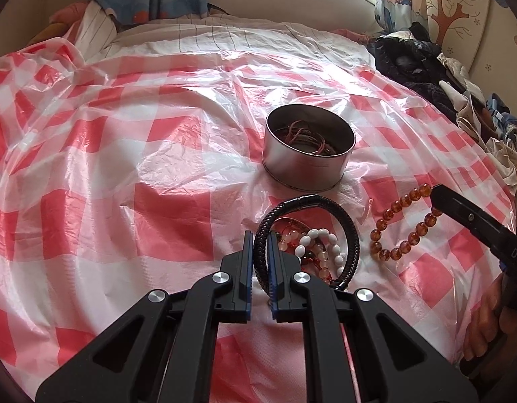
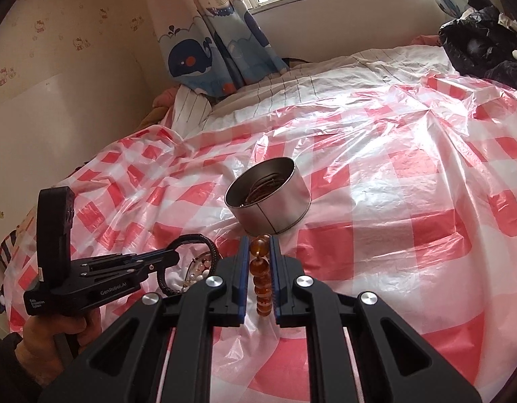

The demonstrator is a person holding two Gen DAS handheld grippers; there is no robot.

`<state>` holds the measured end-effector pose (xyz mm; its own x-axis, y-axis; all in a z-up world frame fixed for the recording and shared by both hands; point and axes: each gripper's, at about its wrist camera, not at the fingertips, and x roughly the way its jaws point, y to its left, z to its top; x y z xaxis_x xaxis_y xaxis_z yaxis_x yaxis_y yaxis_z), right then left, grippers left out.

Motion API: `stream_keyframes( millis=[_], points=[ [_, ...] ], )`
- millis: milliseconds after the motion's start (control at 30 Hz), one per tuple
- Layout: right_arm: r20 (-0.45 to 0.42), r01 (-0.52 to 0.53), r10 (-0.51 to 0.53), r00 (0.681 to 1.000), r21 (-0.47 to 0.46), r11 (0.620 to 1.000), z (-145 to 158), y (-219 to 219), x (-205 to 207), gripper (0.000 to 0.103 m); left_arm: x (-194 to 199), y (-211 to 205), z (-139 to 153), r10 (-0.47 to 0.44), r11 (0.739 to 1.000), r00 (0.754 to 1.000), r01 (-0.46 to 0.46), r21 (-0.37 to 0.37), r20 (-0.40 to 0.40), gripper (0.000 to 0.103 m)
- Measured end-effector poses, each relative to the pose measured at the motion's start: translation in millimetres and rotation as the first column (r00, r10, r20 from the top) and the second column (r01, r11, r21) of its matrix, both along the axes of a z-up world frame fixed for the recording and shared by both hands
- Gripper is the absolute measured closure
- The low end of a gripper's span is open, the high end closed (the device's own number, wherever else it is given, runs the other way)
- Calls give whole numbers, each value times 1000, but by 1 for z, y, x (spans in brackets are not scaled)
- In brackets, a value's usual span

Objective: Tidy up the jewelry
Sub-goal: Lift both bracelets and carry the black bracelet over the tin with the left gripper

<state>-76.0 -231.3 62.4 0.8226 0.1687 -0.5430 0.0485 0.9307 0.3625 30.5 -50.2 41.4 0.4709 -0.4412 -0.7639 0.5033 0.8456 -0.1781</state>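
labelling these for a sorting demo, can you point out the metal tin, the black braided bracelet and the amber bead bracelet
metal tin (image 1: 303, 164), left wrist view, on its outer side wall
black braided bracelet (image 1: 354, 235), left wrist view, on the braided band's right curve
amber bead bracelet (image 2: 261, 265), right wrist view, on a bead between the right tongs

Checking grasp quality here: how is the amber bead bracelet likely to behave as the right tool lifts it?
The amber bead bracelet probably hangs floppy: its strung loop sags from the right tool. The glossy round beads may slip between the pads. It looks light, so the pinch likely holds.
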Motion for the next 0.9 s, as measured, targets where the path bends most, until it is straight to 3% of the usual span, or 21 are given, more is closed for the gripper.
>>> stream_keyframes(
  millis=[233,600,900],
  points=[
    [37,-3,3,999,8,1000,6,-1,-4,91,1,0,0,-3,1000,1000,3,-13,-1,96],
    [77,-38,35,996,34,999,23,-1,5,91,11,-4,19,-8,995,1000,9,-103,6,96],
    [101,-57,53,994,46,997,39,-7,23,91,37,-25,32,-8,995,1000,11,-97,26,96]
  ],
)
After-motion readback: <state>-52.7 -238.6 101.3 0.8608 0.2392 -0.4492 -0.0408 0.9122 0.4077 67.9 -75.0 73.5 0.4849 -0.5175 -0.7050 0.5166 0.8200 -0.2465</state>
